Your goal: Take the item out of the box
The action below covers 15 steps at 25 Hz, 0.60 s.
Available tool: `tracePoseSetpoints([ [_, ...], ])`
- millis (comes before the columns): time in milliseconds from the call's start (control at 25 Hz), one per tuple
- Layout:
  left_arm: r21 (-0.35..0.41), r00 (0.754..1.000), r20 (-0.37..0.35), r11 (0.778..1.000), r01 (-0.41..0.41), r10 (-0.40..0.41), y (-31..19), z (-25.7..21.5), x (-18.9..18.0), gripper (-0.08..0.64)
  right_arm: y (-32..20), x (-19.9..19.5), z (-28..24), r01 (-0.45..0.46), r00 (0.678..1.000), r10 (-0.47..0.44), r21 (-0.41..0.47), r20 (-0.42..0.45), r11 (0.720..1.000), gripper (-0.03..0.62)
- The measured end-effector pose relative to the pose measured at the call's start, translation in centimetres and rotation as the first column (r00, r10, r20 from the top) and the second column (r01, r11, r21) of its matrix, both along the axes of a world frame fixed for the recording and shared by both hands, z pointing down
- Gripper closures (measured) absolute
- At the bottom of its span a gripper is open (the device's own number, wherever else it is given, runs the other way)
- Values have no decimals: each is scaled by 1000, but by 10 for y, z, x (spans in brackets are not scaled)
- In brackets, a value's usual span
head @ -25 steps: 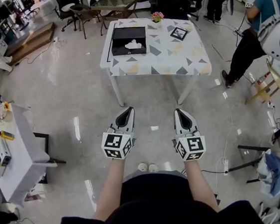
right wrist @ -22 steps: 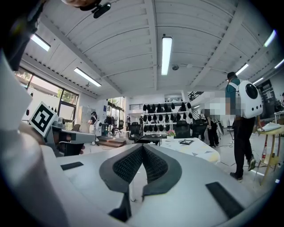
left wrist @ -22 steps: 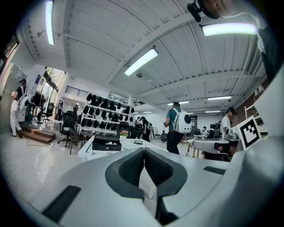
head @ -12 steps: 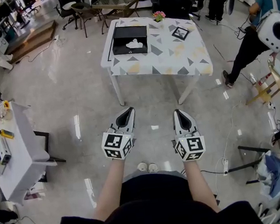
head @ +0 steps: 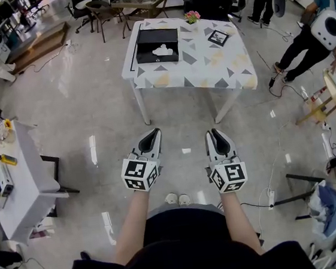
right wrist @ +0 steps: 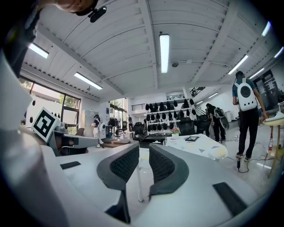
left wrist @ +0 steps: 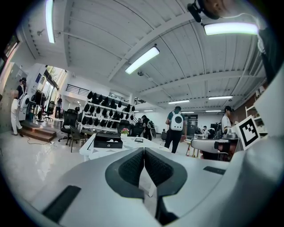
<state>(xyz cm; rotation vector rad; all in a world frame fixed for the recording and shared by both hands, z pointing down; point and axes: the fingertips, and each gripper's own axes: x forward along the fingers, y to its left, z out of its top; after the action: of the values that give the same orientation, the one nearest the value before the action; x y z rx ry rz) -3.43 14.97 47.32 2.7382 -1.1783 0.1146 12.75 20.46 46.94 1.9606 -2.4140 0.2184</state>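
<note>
A black open box (head: 156, 45) with a white item (head: 160, 51) in it sits on the far left part of a patterned table (head: 208, 66), well ahead of me. Both grippers hang over the floor, far short of the table. My left gripper (head: 151, 133) is shut with nothing in it; in the left gripper view its pads (left wrist: 133, 166) meet, and the box (left wrist: 108, 142) shows small beyond them. My right gripper (head: 214, 133) has just been opening. A narrow gap stands between its pads (right wrist: 124, 165), with nothing held, and the table (right wrist: 195, 144) lies ahead.
On the table stand a small flower pot (head: 191, 17) and a dark framed picture (head: 218, 37). A person with a white backpack (head: 318, 23) stands at the right near a round stool (head: 335, 96). A cluttered white side table (head: 17, 190) is at the left. Cables lie on the floor.
The right gripper's jaws have parted a little; the left stays shut. Both hands keep their place. The person with the white backpack has shifted at the right.
</note>
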Motion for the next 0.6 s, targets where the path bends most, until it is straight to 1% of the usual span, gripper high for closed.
tracePoseSetpoints([
  [360, -7, 1000, -10, 1000, 3, -3, -6, 2, -13, 538, -6, -9, 1, 0, 999, 0, -2, 34, 1000, 426],
  [600, -3, 1000, -18, 1000, 8, -8, -15, 2, -26, 538, -15, -21, 2, -4, 999, 4, -3, 40, 1000, 408],
])
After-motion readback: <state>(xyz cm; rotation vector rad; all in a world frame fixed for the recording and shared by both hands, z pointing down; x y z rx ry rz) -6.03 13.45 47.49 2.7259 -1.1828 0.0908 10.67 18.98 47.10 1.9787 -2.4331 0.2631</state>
